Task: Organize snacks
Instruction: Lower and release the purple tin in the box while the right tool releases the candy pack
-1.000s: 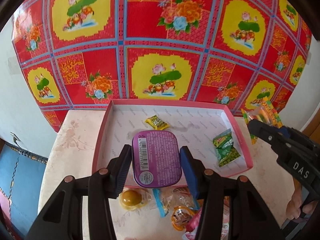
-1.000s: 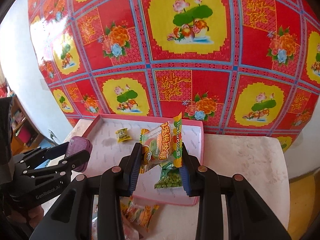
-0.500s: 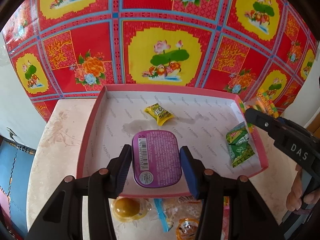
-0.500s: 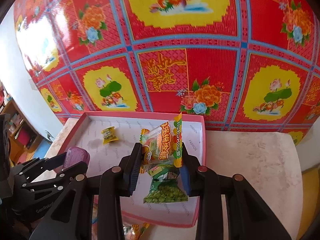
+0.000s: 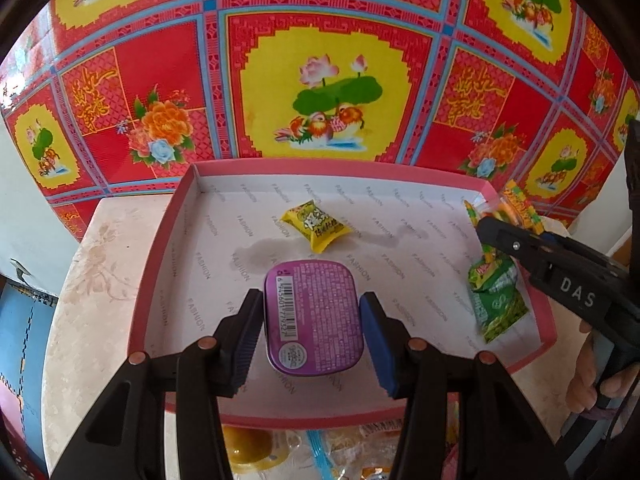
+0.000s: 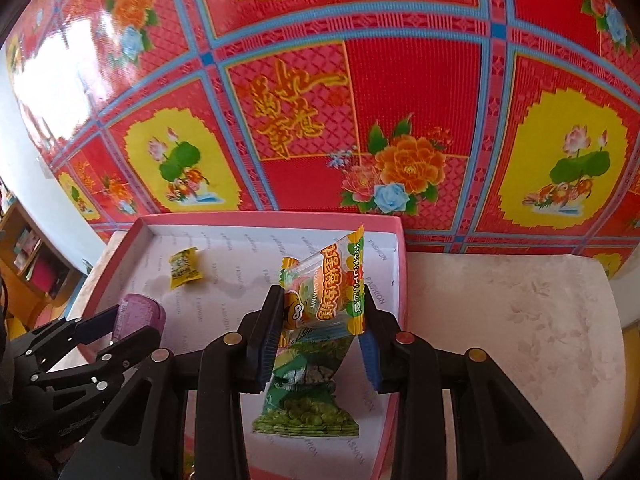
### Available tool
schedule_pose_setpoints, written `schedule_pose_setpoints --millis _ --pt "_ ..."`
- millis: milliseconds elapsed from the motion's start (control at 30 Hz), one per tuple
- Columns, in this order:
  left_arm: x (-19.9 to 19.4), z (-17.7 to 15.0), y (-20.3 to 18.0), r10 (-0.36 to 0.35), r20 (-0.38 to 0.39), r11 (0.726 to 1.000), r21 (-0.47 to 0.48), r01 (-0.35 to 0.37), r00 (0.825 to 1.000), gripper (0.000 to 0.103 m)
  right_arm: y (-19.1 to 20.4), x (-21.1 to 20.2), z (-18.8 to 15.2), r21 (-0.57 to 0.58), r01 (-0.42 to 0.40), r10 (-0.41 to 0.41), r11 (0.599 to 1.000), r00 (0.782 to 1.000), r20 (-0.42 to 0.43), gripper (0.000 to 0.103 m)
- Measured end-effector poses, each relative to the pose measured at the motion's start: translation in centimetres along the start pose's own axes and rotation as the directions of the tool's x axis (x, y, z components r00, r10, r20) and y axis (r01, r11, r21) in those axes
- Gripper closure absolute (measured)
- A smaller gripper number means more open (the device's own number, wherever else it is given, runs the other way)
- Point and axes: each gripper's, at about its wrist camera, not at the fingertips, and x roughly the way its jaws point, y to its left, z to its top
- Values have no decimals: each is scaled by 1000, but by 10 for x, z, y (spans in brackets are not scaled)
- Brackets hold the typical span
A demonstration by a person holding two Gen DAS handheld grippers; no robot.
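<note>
A purple tin (image 5: pixel 314 316) is pinched between the left tongs (image 5: pixel 312 344) above the near half of the pink tray (image 5: pixel 154 264). An orange gummy packet (image 6: pixel 326 292) is clamped in the right tongs (image 6: pixel 318 336) over the tray's right side, above a green packet (image 6: pixel 306 408). A yellow candy (image 5: pixel 314 226) lies farther back in the tray.

The left gripper (image 5: pixel 312 334) tips down, its 2 jaws squeezing a purple tin (image 5: pixel 314 320). The right gripper (image 6: pixel 320 320) tips down too, pinching a gummy packet (image 6: pixel 326 294). A hand (image 5: pixel 600 384) holds its handle.
</note>
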Motion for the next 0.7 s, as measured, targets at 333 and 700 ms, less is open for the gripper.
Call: schedule_pose_setpoints --millis 333,700 --pt "14 1 0 -6 -27 1000 -11 6 1000 51 -1 6 1 2 -2 2 1000 1000 -6 67" --pt "21 -1 4 12 -39 1000 -23 -13 999 51 -1 12 0 11 4 -4 1000 1000 -24 67"
